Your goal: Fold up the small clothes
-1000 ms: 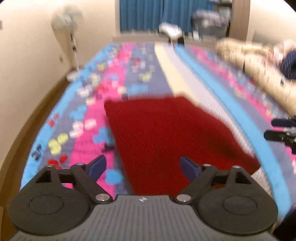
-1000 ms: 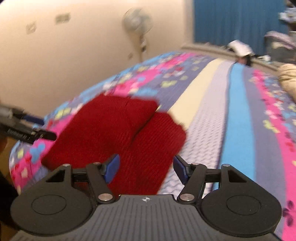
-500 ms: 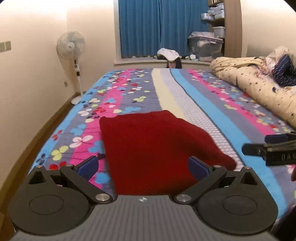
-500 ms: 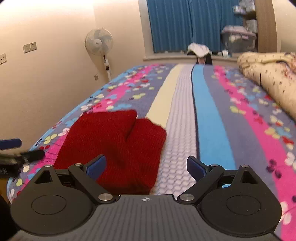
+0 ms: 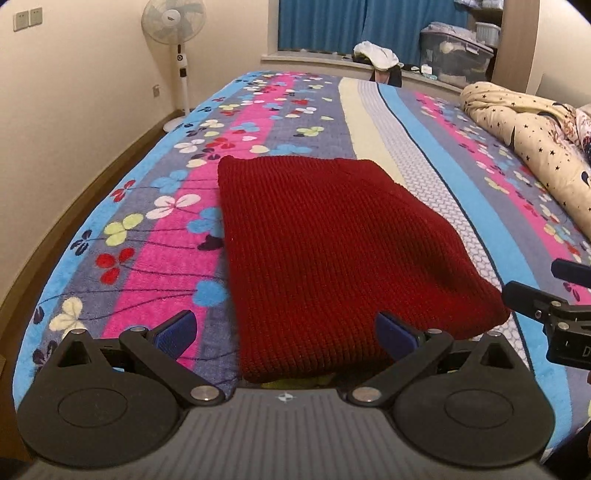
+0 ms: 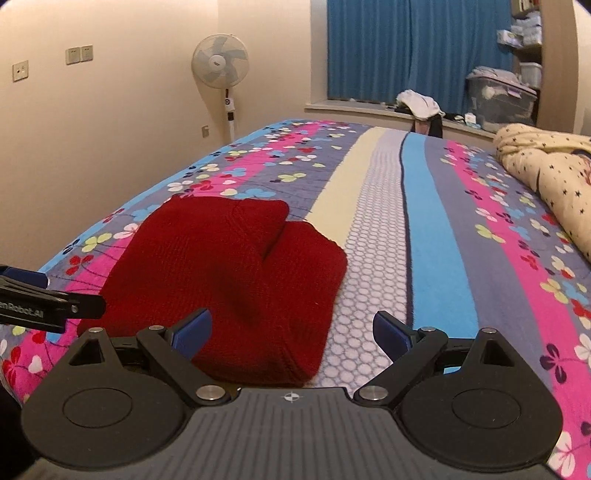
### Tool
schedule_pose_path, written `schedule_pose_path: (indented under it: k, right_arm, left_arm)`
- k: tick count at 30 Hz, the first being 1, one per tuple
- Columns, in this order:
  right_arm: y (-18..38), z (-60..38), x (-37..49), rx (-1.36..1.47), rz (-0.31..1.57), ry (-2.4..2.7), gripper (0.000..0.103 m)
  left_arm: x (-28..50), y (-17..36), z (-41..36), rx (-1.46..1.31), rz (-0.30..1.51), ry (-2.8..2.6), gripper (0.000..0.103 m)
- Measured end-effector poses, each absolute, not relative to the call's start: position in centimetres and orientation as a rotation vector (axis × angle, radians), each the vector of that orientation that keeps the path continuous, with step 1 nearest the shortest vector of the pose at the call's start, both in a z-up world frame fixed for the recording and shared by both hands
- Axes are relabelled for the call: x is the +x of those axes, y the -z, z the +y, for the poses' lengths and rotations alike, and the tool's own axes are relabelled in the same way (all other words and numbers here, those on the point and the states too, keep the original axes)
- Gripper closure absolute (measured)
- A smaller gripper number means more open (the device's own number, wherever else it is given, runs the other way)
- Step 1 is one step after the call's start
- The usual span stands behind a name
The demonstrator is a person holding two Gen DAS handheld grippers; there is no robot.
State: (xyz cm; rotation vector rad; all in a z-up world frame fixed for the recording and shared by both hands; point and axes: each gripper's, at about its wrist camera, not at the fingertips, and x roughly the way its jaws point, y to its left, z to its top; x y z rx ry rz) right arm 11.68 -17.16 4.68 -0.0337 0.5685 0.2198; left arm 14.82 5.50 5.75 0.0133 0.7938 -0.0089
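A dark red knitted garment lies folded flat on the striped flowered bedspread. In the right wrist view the red garment shows one folded layer lying over another. My left gripper is open and empty, held just short of the garment's near edge. My right gripper is open and empty above the garment's near right corner. The right gripper's fingers show at the right edge of the left wrist view. The left gripper's fingers show at the left edge of the right wrist view.
A cream star-patterned duvet is bunched along the bed's right side. A standing fan is by the left wall. A window ledge with clothes and a storage box is beyond the bed. The bed's left edge drops to a wooden floor.
Both grippers have opened wider and pulled back from the garment. The garment now lies still and flat on the bed.
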Motion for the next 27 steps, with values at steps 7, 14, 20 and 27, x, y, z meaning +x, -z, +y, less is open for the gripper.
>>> schedule_pose_path:
  k: [7, 14, 20, 27]
  right_arm:
    - [-4.3, -16.5, 12.3, -0.049, 0.582, -0.230, 0.009]
    - [-4.3, -16.1, 12.6, -0.050, 0.584, -0.231, 0.009]
    - [-4.2, -15.9, 12.6, -0.056, 0.582, -0.233, 0.008]
    - [-4.4, -15.8, 12.4, -0.063, 0.575, -0.235, 0.008]
  left_arm:
    - [15.2, -5.1, 5.2, 0.028, 0.814, 0.005, 0.000]
    - [15.4, -5.0, 5.3, 0.025, 0.818, 0.005, 0.000]
    - [15.5, -4.9, 5.2, 0.026, 0.820, 0.005, 0.000]
    - [15.4, -4.9, 5.1, 0.026, 0.822, 0.012, 0.000]
